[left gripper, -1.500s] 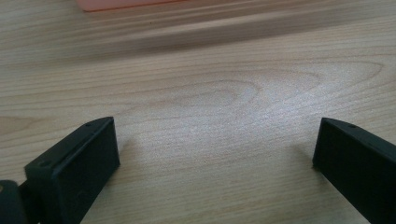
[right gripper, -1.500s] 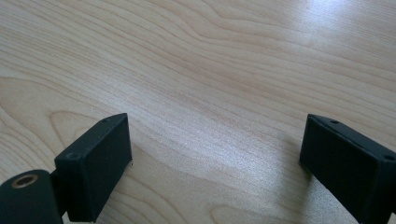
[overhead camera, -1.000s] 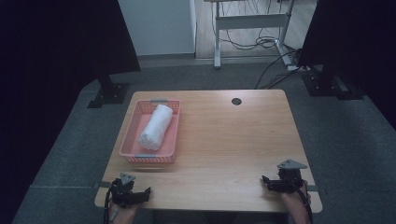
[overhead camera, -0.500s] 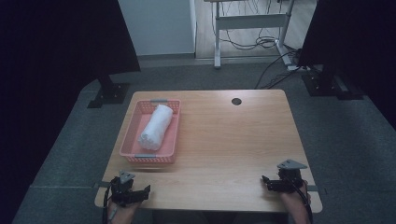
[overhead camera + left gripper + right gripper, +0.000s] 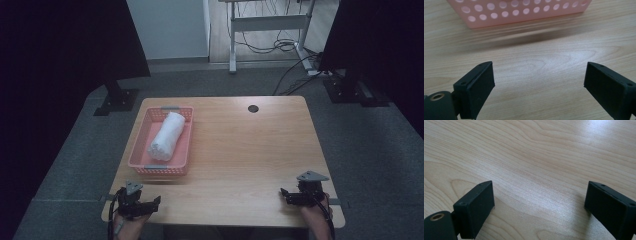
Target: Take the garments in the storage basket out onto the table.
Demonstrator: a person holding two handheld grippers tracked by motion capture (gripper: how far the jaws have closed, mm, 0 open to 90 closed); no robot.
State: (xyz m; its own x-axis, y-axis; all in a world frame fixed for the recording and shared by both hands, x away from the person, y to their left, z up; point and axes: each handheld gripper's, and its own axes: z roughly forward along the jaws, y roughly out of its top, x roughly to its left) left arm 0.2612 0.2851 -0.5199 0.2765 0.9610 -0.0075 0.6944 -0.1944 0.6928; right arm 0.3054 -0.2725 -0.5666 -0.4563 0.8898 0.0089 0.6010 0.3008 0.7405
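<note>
High view: rolled white towel (image 5: pixel 165 136) lies lengthwise in pink basket (image 5: pixel 186 142) — both grippers' jaws spread, empty.

The high view was dim with near-black sides, while both claw views were brighter, with sheen on the desk (image 5: pixel 599 135) and slight blur on the basket (image 5: pixel 519 12).
</note>
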